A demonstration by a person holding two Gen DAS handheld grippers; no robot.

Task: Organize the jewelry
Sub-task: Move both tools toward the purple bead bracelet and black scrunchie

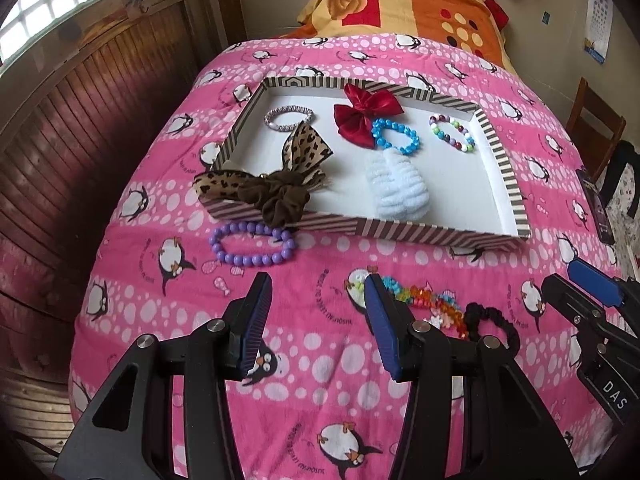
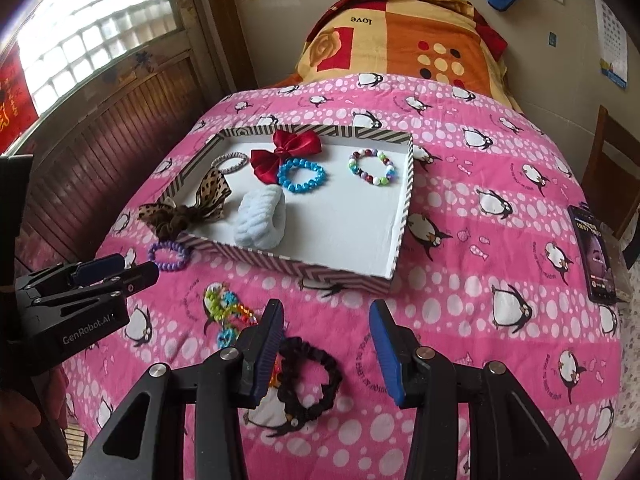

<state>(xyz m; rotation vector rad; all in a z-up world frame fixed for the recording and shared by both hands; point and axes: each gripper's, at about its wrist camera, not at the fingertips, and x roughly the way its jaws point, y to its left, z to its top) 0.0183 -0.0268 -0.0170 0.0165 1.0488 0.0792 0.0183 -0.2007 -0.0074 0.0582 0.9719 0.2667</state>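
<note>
A striped tray (image 1: 505, 168) (image 2: 406, 200) on the pink bed holds a red bow (image 1: 362, 114), a blue bead bracelet (image 1: 396, 136), a multicolour bead bracelet (image 1: 452, 134), a silver bracelet (image 1: 289, 118) and a white scrunchie (image 1: 400, 188). A leopard bow scrunchie (image 1: 276, 188) hangs over its near rim. A purple bead bracelet (image 1: 252, 244) (image 2: 170, 256), a colourful bead string (image 1: 424, 300) (image 2: 228, 312) and a black scrunchie (image 2: 310, 376) (image 1: 492, 324) lie on the cover. My left gripper (image 1: 316, 300) is open and empty below the purple bracelet. My right gripper (image 2: 326, 328) is open above the black scrunchie.
The pink penguin cover (image 1: 320, 380) spans the bed. An orange blanket (image 2: 400, 36) lies at the head. A phone (image 2: 594, 252) lies at the right edge. A wooden wall panel (image 1: 80, 128) runs along the left. A chair (image 1: 592, 124) stands at the right.
</note>
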